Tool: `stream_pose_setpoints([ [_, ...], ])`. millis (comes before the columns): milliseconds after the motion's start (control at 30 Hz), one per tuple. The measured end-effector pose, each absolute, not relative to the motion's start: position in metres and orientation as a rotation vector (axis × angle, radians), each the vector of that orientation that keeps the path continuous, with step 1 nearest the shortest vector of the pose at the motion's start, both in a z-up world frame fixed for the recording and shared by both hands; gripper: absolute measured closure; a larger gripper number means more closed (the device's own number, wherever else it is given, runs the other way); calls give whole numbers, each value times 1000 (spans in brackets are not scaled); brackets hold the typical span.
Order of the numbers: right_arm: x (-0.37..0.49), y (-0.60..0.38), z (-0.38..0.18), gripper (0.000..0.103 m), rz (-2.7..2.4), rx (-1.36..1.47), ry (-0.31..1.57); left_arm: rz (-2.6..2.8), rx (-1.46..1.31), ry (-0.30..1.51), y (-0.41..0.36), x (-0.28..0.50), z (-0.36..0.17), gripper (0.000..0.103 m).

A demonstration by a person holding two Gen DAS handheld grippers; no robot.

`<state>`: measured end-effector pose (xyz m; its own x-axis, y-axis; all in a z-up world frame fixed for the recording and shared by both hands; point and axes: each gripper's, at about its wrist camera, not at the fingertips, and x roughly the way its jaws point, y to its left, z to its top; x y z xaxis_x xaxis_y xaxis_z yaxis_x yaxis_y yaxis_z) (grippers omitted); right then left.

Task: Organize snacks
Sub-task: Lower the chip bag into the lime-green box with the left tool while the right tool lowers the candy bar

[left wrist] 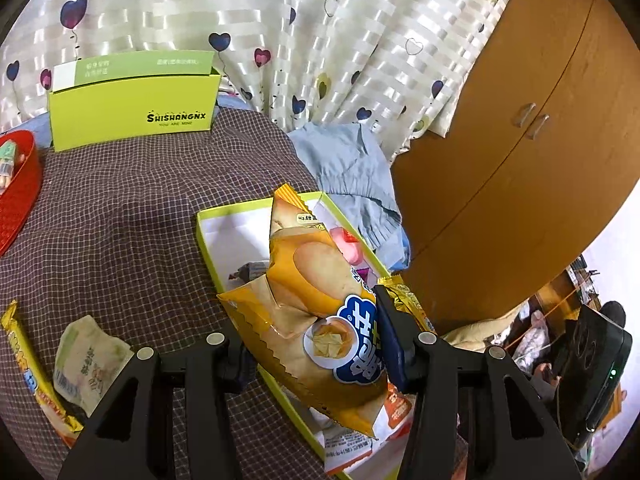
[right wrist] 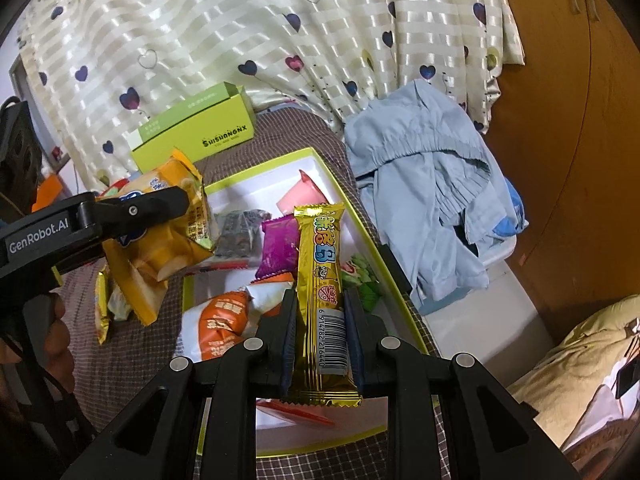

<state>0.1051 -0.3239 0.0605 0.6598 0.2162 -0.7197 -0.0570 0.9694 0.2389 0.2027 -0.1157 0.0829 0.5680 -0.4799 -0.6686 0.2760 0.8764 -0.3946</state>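
Note:
My left gripper (left wrist: 308,320) is shut on a large orange bread bag (left wrist: 312,300) and holds it above the near-left part of the green-rimmed white tray (left wrist: 204,236). From the right wrist view the left gripper (right wrist: 172,216) and its orange bag (right wrist: 168,240) hang over the tray's left rim (right wrist: 188,292). My right gripper (right wrist: 320,316) is shut on a gold snack bar (right wrist: 320,264), upright over the tray. Inside the tray lie a pink packet (right wrist: 300,196), a purple packet (right wrist: 280,248), a dark packet (right wrist: 240,232) and an orange-white bag (right wrist: 220,324).
A green box (left wrist: 132,112) stands at the back of the checked cloth (left wrist: 120,208), and a red basket (left wrist: 20,192) sits at the far left. A yellow bar (left wrist: 28,368) and a pale green packet (left wrist: 88,364) lie loose on the cloth. A blue garment (right wrist: 432,200) lies to the right, with a wooden wardrobe (right wrist: 580,160) beyond it.

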Motion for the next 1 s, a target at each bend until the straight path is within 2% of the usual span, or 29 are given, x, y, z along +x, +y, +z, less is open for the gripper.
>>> stream_pose_setpoints([
  [1000, 107, -331, 47, 82, 183, 211, 868, -483, -263, 931, -146, 224, 57, 52],
])
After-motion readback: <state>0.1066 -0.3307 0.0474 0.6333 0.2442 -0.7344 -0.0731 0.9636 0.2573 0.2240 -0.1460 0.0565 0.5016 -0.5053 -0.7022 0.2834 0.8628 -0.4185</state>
